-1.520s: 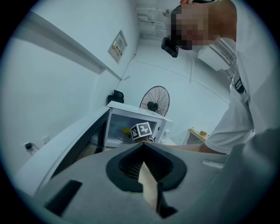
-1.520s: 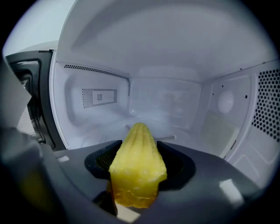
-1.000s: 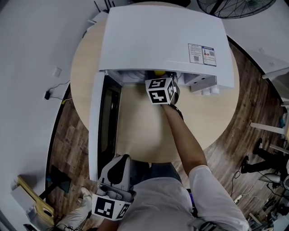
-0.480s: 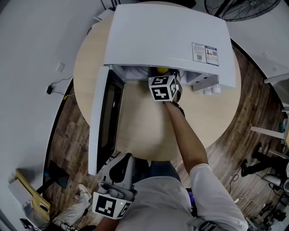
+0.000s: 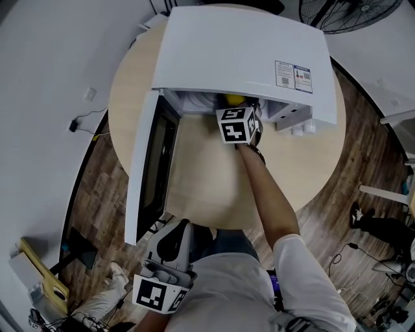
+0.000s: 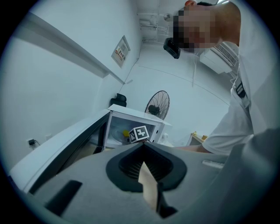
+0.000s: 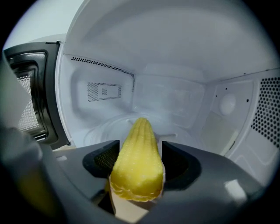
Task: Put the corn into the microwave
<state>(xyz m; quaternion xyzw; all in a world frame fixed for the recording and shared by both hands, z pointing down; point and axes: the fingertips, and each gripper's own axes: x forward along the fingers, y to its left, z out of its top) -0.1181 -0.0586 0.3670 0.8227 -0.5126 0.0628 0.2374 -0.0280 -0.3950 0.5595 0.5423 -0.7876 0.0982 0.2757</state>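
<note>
A yellow corn cob (image 7: 138, 162) lies lengthwise between the jaws of my right gripper (image 7: 140, 146), its tip pointing into the open white microwave (image 5: 246, 58). The jaws have just been opening and stand wide on both sides of the cob. Below the tip is the glass turntable (image 7: 109, 129). In the head view the right gripper (image 5: 235, 109) reaches into the microwave's mouth, where a bit of the corn (image 5: 232, 99) shows. My left gripper (image 5: 175, 230) hangs shut near the person's lap, off the table; the left gripper (image 6: 142, 151) faces the microwave (image 6: 131, 120) from afar.
The microwave door (image 5: 144, 168) stands swung open on the left, along the round wooden table (image 5: 201, 181). A fan (image 5: 343, 13) is behind the table. Wooden floor (image 5: 324, 214) surrounds it, with cables at the left.
The right gripper stays at the microwave's mouth, and a little more of the corn's yellow shows there. The left gripper has not moved.
</note>
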